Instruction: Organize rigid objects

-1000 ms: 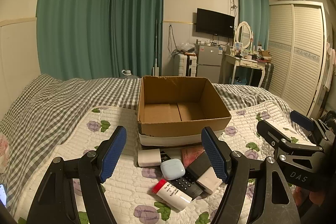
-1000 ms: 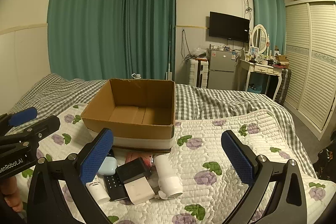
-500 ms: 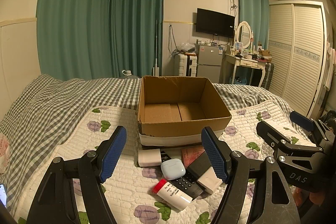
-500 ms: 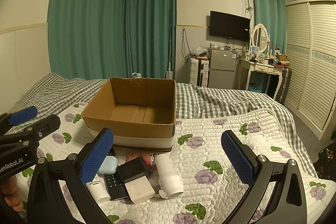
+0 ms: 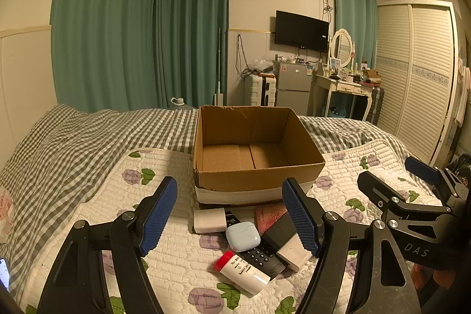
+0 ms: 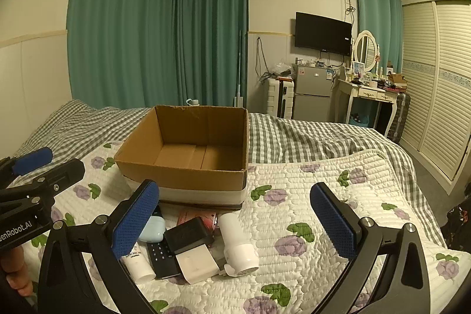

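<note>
An open, empty cardboard box (image 5: 256, 175) (image 6: 182, 178) sits on the bed. In front of it lies a pile: a pale blue earbud case (image 5: 243, 236) (image 6: 151, 228), a black remote (image 5: 262, 255) (image 6: 162, 258), a white tube with a red cap (image 5: 241, 272), a white charger block (image 5: 209, 221), a black-and-white box (image 6: 191, 243) and a white cylinder (image 6: 238, 243). My left gripper (image 5: 229, 218) is open and empty just above the pile. My right gripper (image 6: 235, 222) is open and empty, over the pile's right side.
A white quilt with purple flowers (image 6: 309, 214) covers the bed over a grey checked sheet (image 5: 73, 143). The other gripper shows at the right edge of the left wrist view (image 5: 412, 205) and at the left edge of the right wrist view (image 6: 32, 184). A wardrobe (image 5: 418, 78) stands to the right.
</note>
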Demonstrator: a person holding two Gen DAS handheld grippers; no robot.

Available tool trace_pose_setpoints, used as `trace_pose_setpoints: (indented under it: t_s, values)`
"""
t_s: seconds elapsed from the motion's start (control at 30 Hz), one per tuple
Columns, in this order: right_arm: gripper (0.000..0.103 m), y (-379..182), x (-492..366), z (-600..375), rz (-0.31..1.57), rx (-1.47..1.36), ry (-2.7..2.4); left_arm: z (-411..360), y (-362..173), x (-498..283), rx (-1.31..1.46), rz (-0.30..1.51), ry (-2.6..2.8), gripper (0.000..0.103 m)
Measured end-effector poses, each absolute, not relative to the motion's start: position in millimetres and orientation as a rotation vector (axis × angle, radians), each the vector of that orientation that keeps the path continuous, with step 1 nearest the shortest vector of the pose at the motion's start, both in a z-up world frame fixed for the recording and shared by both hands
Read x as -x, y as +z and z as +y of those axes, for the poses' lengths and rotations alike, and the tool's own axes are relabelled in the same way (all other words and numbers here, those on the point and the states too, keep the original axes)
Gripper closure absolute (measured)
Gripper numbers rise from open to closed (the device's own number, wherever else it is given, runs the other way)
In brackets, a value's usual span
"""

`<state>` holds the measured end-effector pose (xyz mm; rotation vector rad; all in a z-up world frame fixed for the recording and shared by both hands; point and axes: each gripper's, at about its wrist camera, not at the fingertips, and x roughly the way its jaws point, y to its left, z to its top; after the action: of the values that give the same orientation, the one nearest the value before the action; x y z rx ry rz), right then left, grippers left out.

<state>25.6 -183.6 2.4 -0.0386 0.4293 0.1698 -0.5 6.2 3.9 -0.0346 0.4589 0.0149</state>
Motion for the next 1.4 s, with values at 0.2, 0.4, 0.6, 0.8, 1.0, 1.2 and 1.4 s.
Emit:
trace_pose_setpoints:
  t_s: [0.2, 0.4, 0.6, 0.8, 1.0, 1.2, 1.4]
  values:
    - [0.000, 2, -25, -184, 0.430, 0.037, 0.171, 6, 4, 1, 0.033, 0.459, 0.015, 0.026]
    - [0.000, 2, -25, -184, 0.432, 0.038, 0.171, 5, 4, 1, 0.033, 0.459, 0.015, 0.026]
    - [0.000, 2, -25, -183, 0.433, 0.039, 0.172, 5, 4, 1, 0.032, 0.458, 0.015, 0.026]
    - [0.000, 1, -25, -183, 0.433, 0.038, 0.178, 6, 4, 1, 0.031, 0.457, 0.015, 0.026]
    - [0.000, 0, -26, -183, 0.441, 0.035, 0.194, 5, 4, 1, 0.030, 0.459, 0.016, 0.026]
    - [0.000, -5, -37, -187, 0.485, 0.065, 0.192, 8, -1, -6, 0.030, 0.488, 0.023, 0.026]
    - [0.009, -36, -58, -198, 0.575, 0.103, 0.159, 12, -31, -24, 0.027, 0.602, 0.068, 0.026]
